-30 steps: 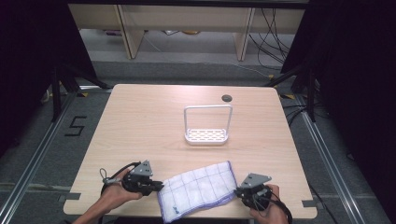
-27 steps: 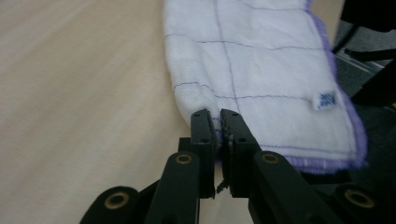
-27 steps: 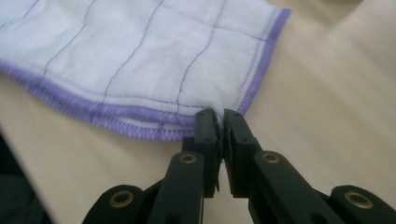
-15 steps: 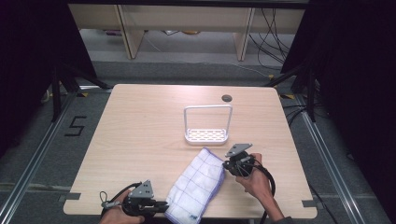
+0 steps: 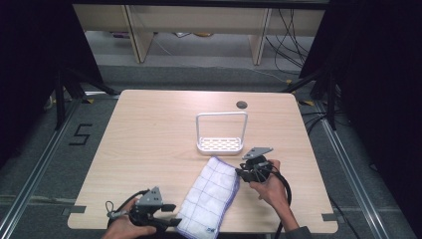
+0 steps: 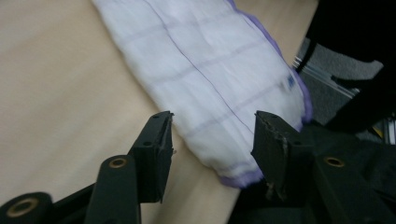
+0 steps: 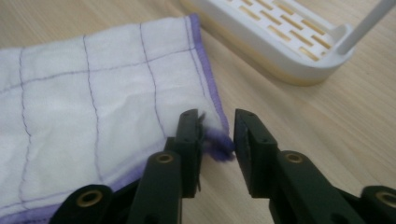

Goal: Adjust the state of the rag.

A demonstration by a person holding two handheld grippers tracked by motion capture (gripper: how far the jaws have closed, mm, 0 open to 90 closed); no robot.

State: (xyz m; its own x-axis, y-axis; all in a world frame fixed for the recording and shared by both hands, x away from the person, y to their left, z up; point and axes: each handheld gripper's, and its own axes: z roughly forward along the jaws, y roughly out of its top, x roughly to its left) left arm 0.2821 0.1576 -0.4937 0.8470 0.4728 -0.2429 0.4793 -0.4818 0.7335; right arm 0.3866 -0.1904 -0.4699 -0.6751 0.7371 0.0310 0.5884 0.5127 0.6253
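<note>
Now, in the high view, the cloth (image 5: 209, 198) is seen folded into a narrow strip, where a second ago it lay spread wide; the fold looks done. It lies near the front edge of the table (image 5: 149, 129), between the left gripper (image 5: 166, 215) and the right gripper (image 5: 244, 173), below the rack (image 5: 220, 144).

In the left gripper view, the jaws have just been opened; they stand spread, the cloth's end (image 6: 219, 93) lying released between them.

In the right gripper view, the jaws have just been opened too, and a purple corner (image 7: 218, 144) sits loose between them. White fabric, violet grid lines and hem are shown.
</note>
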